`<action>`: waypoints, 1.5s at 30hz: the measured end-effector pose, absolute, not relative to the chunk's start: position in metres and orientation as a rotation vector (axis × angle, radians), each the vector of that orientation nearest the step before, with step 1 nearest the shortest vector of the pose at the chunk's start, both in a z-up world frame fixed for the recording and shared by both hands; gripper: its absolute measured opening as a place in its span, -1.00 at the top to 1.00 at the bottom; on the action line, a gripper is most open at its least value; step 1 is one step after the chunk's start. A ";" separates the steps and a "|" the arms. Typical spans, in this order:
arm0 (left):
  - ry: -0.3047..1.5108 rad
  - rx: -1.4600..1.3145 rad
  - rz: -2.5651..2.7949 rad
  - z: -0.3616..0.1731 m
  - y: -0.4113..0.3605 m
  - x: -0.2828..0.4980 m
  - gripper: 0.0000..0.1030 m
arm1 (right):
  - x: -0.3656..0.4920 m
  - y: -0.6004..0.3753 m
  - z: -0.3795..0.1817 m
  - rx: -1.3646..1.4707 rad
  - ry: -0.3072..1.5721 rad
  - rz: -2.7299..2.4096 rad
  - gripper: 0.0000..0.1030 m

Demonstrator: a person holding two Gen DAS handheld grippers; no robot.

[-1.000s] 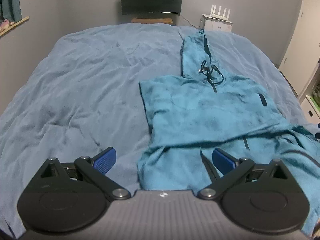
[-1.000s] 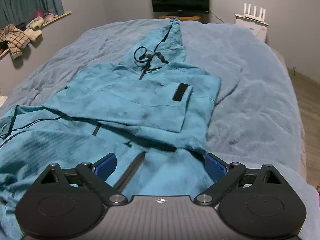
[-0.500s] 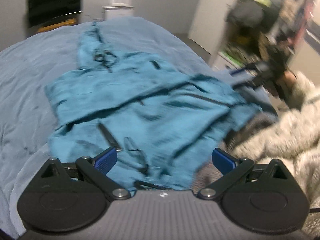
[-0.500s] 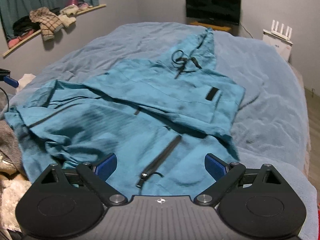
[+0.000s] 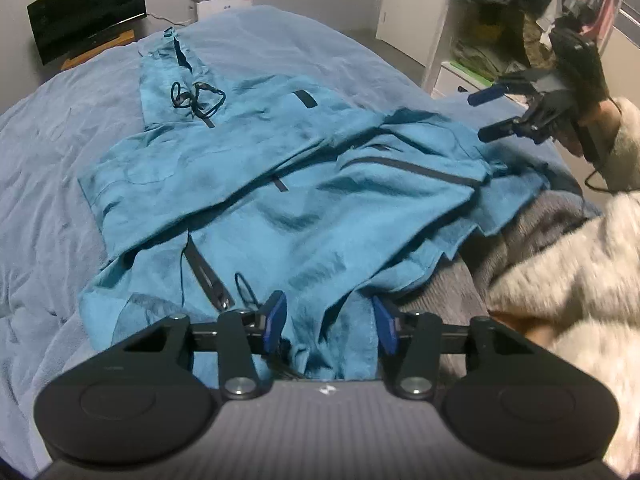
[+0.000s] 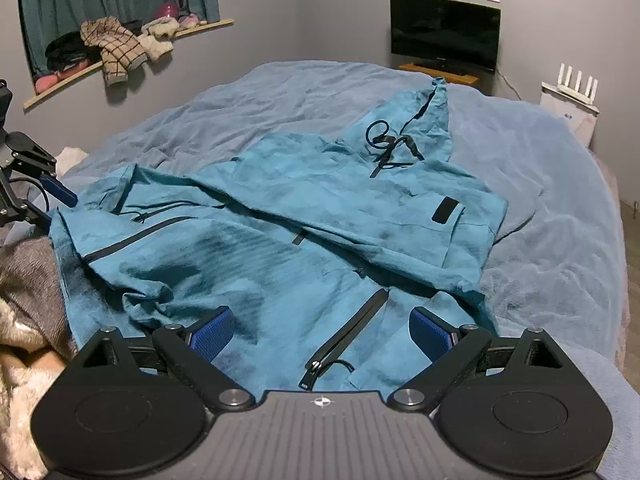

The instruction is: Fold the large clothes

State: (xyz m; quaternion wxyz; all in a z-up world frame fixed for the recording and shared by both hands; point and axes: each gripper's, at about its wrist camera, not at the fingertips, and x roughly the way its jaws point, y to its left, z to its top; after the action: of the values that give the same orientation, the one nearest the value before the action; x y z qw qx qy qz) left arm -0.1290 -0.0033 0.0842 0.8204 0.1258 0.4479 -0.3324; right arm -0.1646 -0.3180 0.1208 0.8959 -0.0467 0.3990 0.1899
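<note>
Item one, the teal hooded jacket [image 5: 280, 184]: it is lying front-up across the blue bedspread [image 5: 52, 152], hood [image 5: 168, 64] pointing toward the television [image 5: 86, 8] at the far wall, black drawcord [image 5: 196, 98] coiling just below the hood. One sleeve is lying folded over the chest; the hem is bunching at the near edge of the bed, close to you.

Item two, your left gripper [image 5: 328, 328]: its jaws are closing at this moment, standing about half open, with a ridge of the jacket's hem fabric rising between the blue pads [image 5: 276, 316]. Whether the pads are already pressing the cloth, you cannot tell from this view.

Item three, your right gripper [image 6: 320, 332]: it is hovering with jaws spread wide over the lower front of the jacket, near the zipper pull [image 6: 316, 366], gripping nothing. From the left wrist view it is showing at the right, held in your hand [image 5: 588, 120] with a fluffy pale sleeve [image 5: 624, 140] behind it, just beyond the jacket's side edge.

Item four, surroundings: a white router [image 6: 576, 84] is sitting beside the television; clothing is piling on the window ledge [image 6: 120, 52].
</note>
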 end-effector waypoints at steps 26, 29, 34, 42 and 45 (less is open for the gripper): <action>0.759 0.257 -0.542 0.130 -0.042 0.018 0.75 | -0.078 -0.345 0.114 0.019 0.761 0.225 -0.80; 0.745 0.218 -0.491 0.140 -0.043 0.067 0.76 | -0.066 -0.364 0.113 0.072 0.734 0.143 -0.79; 0.725 0.177 -0.438 0.139 -0.049 0.137 0.75 | -0.055 -0.389 0.108 0.131 0.673 0.077 -0.78; 0.778 0.153 -0.289 0.079 -0.036 0.219 0.75 | -0.047 -0.395 0.109 0.193 0.597 0.257 -0.77; 0.808 0.048 -0.253 0.062 -0.015 0.236 0.59 | -0.037 -0.385 0.111 0.174 0.594 0.302 -0.77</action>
State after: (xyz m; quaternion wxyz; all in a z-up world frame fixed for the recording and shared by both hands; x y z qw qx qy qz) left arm 0.2359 -0.0152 0.0622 0.9115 0.0231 0.3919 -0.1226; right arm -0.0368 -0.3847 0.1112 0.9414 0.0852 0.2910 0.1479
